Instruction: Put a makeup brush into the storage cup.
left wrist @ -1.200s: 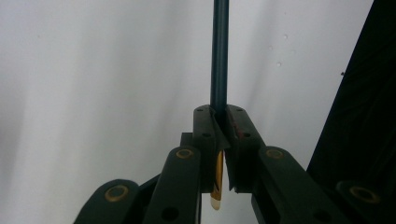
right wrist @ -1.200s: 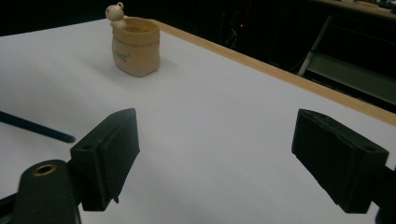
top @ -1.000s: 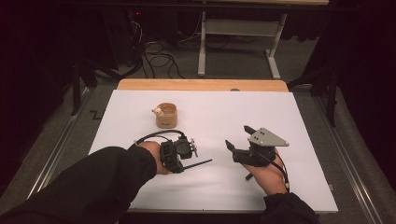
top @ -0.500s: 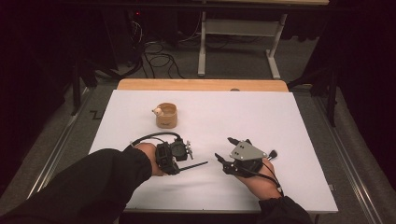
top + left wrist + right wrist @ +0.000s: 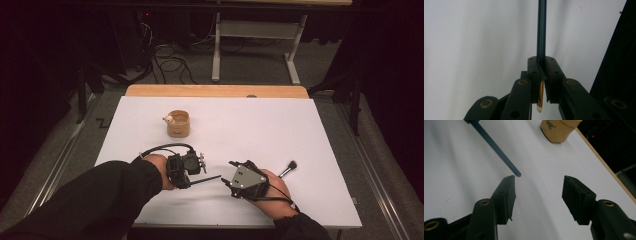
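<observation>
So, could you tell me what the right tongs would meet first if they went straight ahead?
Probably the thin dark rod, whose tip lies just beyond the open right tongs; depth is uncertain.

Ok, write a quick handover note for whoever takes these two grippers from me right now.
Left gripper: shut on a thin dark stick, which points toward the right gripper.
Right gripper: open, empty, its jaws close to the stick's free tip.
Wooden cup stands farther back on the white table; a small brush lies beside the right hand.
Done: stick picked up.
Left: probably passing the stick to the right gripper; where it goes next is unclear.
</observation>
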Demonstrator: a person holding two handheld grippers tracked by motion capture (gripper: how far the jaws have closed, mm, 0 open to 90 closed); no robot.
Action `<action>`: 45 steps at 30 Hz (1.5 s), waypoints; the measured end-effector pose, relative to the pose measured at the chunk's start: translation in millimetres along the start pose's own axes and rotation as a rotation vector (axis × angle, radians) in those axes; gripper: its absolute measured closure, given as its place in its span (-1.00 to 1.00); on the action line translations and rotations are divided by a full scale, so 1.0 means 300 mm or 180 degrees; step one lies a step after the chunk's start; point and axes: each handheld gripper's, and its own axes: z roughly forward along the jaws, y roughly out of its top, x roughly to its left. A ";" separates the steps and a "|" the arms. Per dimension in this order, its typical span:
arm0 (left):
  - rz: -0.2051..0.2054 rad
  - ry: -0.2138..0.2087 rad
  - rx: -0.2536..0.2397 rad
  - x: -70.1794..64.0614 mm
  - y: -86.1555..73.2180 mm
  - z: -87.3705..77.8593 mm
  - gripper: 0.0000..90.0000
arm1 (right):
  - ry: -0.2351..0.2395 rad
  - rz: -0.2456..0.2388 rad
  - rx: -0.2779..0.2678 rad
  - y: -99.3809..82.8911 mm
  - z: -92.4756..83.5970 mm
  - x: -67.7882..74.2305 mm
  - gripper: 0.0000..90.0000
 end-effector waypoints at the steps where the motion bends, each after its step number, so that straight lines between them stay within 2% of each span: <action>1: -0.0009 0.0003 0.0000 -0.001 0.000 0.001 0.86 | 0.0020 -0.0046 0.0016 0.001 0.000 0.002 0.06; 4: -0.0021 0.0004 -0.0003 -0.002 0.001 0.002 0.86 | 0.0016 -0.0130 0.0060 0.005 0.002 0.012 0.09; 9: 0.0010 0.0000 0.0088 -0.004 0.014 -0.017 0.86 | -0.0003 -0.0334 0.0086 0.012 -0.005 0.020 0.16; 15: 0.0039 0.0009 0.0128 -0.012 0.036 -0.038 0.86 | -0.0065 -0.0420 0.0082 0.019 -0.010 0.029 0.26; 18: 0.0072 -0.0013 0.0225 -0.014 0.050 -0.040 0.86 | -0.0087 -0.0546 0.0110 0.023 -0.013 0.035 0.28; 19: 0.0080 -0.0007 0.0229 -0.015 0.053 -0.037 0.86 | -0.0098 -0.0534 0.0101 0.024 -0.012 0.041 0.29; 21: 0.0099 -0.0011 0.0274 -0.016 0.063 -0.034 0.86 | -0.0097 -0.0743 0.0142 0.025 -0.015 0.037 0.32; 22: 0.0101 -0.0001 0.0265 -0.017 0.065 -0.030 0.86 | -0.0099 -0.0687 0.0127 0.026 -0.014 0.046 0.34; 23: 0.0110 -0.0001 0.0273 -0.016 0.069 -0.030 0.86 | -0.0104 -0.0825 0.0137 0.027 -0.013 0.040 0.37; 24: 0.0105 0.0009 0.0247 -0.017 0.071 -0.026 0.86 | -0.0084 -0.0834 0.0140 0.026 -0.012 0.043 0.39; 25: 0.0117 0.0001 0.0287 -0.016 0.075 -0.028 0.86 | -0.0098 -0.0798 0.0153 0.026 -0.011 0.049 0.40; 29: 0.0120 0.0025 0.0283 -0.017 0.083 -0.025 0.86 | -0.0074 -0.0967 0.0167 0.026 -0.008 0.048 0.43; 32: 0.0134 0.0031 0.0305 -0.016 0.092 -0.030 0.86 | -0.0050 -0.0913 0.0194 0.024 -0.004 0.058 0.47; 36: 0.0161 0.0033 0.0352 -0.014 0.104 -0.032 0.86 | -0.0051 -0.1089 0.0233 0.024 0.002 0.060 0.51; 38: 0.0176 0.0040 0.0371 -0.016 0.109 -0.029 0.86 | -0.0052 -0.1059 0.0239 0.025 0.003 0.065 0.53; 40: 0.0191 0.0031 0.0391 -0.019 0.113 -0.027 0.86 | -0.0045 -0.1145 0.0242 0.025 0.005 0.064 0.55; 45: 0.0197 0.0037 0.0419 -0.022 0.123 -0.021 0.86 | -0.0046 -0.1184 0.0256 0.026 0.007 0.076 0.62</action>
